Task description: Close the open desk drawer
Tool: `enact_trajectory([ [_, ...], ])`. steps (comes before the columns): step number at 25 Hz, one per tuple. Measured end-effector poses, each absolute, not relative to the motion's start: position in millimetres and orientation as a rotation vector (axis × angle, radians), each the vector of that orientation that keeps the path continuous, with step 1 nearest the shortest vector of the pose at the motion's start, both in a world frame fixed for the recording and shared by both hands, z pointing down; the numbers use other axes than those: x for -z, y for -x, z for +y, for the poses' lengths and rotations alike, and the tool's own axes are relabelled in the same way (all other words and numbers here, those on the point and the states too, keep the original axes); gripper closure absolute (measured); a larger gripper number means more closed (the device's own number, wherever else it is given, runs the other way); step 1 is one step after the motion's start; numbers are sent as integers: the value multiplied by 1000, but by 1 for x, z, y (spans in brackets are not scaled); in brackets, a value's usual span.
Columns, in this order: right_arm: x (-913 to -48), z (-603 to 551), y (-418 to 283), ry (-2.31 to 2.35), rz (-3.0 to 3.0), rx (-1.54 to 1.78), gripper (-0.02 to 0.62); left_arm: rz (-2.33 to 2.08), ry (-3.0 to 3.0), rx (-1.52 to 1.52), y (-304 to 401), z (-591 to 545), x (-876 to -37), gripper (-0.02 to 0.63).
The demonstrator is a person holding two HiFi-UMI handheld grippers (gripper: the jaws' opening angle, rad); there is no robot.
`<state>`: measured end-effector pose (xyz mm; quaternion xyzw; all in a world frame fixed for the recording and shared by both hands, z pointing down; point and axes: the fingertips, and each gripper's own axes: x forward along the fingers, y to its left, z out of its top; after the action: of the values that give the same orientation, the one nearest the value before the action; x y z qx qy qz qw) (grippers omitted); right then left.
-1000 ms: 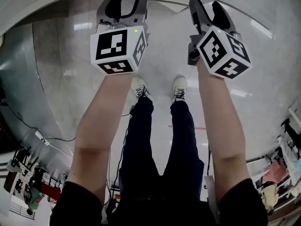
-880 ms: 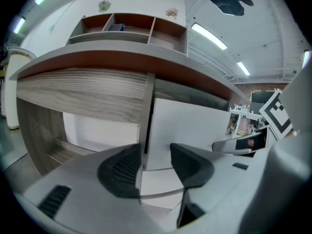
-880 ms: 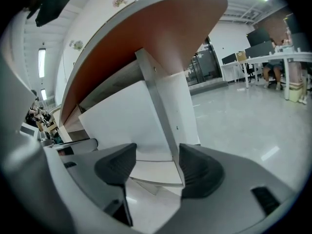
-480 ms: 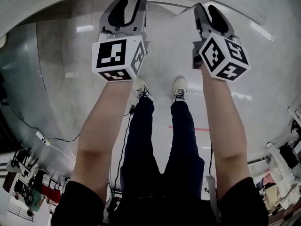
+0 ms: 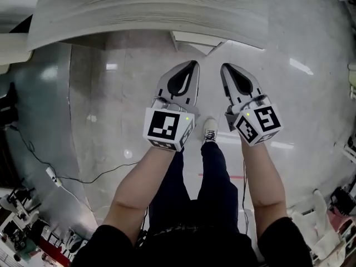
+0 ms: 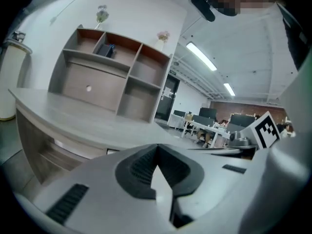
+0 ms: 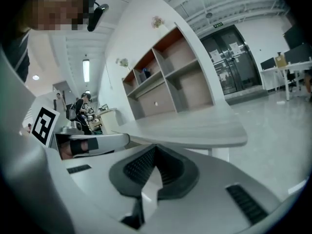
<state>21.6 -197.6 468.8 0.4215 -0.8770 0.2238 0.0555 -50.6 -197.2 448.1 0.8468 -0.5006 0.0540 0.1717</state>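
Open drawer (image 5: pixel 196 39), as I am reading it: the pale slab that is sticking out from under the desk's (image 5: pixel 139 10) near edge, right of that edge's middle. Its front is running across, parallel to the desk edge. It is lying straight ahead of both claws and touching neither. Left gripper (image 5: pixel 192 65) is lining up with the middle of the drawer front. Right gripper (image 5: pixel 226 68) is pointing just past its right corner, so left is judged the nearer. Both have just been closing and are sitting shut, nothing between the jaws. Forearms (image 5: pixel 150 174) are reaching forward side by side, the claws aiming nearly level at the desk.
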Motion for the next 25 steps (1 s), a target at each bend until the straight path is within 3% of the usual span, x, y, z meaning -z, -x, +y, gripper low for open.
enact_trajectory([
  [11,-348,-111,5,-1031,-2801,-614,578,-1183,-2562,-225,18,-105,-355,595],
  [25,-259,-33,12,-858,-2956,-561,578,-860,-2807,-296,-2,-25,-282,595],
])
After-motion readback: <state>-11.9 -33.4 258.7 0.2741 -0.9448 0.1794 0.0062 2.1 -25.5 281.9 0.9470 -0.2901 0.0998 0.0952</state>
